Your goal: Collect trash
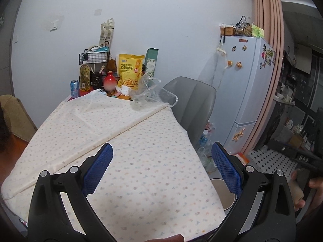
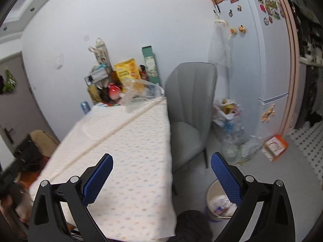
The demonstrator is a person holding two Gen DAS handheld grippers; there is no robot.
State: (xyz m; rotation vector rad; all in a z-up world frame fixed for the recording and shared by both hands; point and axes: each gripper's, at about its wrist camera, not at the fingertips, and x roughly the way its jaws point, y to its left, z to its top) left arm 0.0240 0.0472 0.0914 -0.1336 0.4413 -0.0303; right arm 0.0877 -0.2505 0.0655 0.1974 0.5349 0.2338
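Note:
A crumpled clear plastic bag [image 1: 153,92] and a crumpled white tissue [image 1: 124,89] lie at the far end of the cloth-covered table [image 1: 129,145]. The bag also shows in the right wrist view [image 2: 137,92]. A small bin [image 2: 219,201] with white trash inside stands on the floor right of the table; its rim shows in the left wrist view [image 1: 224,193]. My left gripper [image 1: 161,167] is open and empty above the table's near end. My right gripper [image 2: 161,173] is open and empty above the table's right edge.
A yellow snack bag [image 1: 130,70], a red vase [image 1: 110,81], a blue can [image 1: 74,88], a bottle and a wire basket crowd the table's far end. A grey chair [image 2: 189,109] stands right of the table. Full trash bags [image 2: 230,121] and a fridge [image 2: 260,60] are beyond.

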